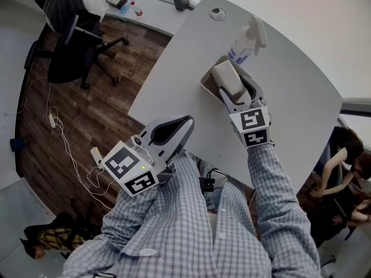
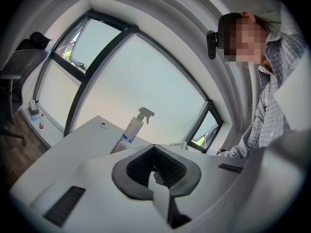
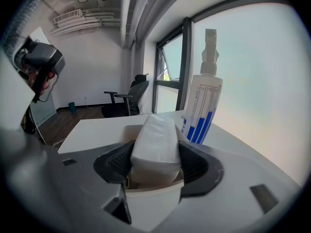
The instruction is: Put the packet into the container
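Right gripper (image 1: 237, 92) reaches over the container (image 1: 207, 81), jaws spread wide with the pads against both long sides of the packet (image 1: 227, 76). In the right gripper view the packet (image 3: 155, 135) fills the gap between the pads of the right gripper (image 3: 154, 152). It leans away from the camera, its far end over the container's (image 3: 116, 132) far rim. Left gripper (image 1: 184, 123) is closed with nothing in it. In its own view the left gripper (image 2: 154, 152) has its pads meeting at the tips. It hangs off the bench (image 1: 290, 74), just past the near edge, well apart from the container.

Room: the spray bottle (image 1: 246, 39) stands just beside the container on the far side, so that side is tight. The bench is bare to the right of the container and toward the far corner, with only a round grommet (image 1: 218, 14) there. The left bench edge is near the container. Beyond it are wood floor, an office chair (image 1: 75, 45) and a loose white cable (image 1: 64, 149).

Hidden: the packet's lower end and the container's inside are covered by the gripper in both views, so I can't tell if the packet touches the bottom. The container's near wall in the head view sits under the jaws. The bottle label is too small to read. A seated person (image 1: 342, 155) is cut off at the right edge.
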A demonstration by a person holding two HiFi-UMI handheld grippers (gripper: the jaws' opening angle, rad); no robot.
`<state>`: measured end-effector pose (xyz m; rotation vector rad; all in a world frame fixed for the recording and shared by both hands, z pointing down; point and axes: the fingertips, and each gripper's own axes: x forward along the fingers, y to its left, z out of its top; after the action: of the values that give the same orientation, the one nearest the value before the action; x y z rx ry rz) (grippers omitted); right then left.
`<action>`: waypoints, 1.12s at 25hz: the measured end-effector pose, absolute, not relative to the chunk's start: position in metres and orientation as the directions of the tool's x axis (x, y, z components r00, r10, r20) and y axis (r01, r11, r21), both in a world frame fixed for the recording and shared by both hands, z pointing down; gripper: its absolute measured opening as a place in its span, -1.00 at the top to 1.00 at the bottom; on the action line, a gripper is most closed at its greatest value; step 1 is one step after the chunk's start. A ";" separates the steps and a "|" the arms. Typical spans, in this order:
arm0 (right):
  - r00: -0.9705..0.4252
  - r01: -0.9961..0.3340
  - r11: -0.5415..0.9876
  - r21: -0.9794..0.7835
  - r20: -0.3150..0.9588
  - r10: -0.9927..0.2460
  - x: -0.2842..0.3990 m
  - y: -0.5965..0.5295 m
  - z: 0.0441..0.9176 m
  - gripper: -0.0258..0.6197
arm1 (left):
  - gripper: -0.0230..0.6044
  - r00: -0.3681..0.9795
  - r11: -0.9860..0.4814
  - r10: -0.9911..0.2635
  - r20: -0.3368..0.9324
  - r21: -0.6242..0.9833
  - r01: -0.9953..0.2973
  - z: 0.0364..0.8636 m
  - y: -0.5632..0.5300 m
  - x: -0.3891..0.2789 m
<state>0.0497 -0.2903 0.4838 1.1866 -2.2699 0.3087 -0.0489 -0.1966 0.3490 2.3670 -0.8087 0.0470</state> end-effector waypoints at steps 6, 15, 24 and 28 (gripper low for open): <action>-0.460 -0.818 0.575 0.028 0.569 -0.682 0.048 -0.291 0.484 0.01 | 0.91 0.812 -0.613 -0.538 0.227 0.556 -0.562 0.349 -0.195 -0.049; -0.474 -0.809 0.586 0.042 0.542 -0.694 0.048 -0.287 0.476 -0.01 | 0.91 0.818 -0.620 -0.531 0.222 0.555 -0.554 0.350 -0.193 -0.045; -0.477 -0.825 0.565 0.033 0.496 -0.725 0.056 -0.280 0.456 0.00 | 0.91 0.831 -0.640 -0.515 0.212 0.550 -0.537 0.347 -0.190 -0.038; -0.471 -0.834 0.550 0.037 0.470 -0.746 0.061 -0.272 0.445 0.00 | 0.91 0.838 -0.650 -0.505 0.208 0.547 -0.528 0.345 -0.188 -0.034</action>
<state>0.0613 -0.2720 0.4451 1.2814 -2.3539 0.2743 -0.0342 -0.1881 0.3455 2.4022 -0.7525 0.0481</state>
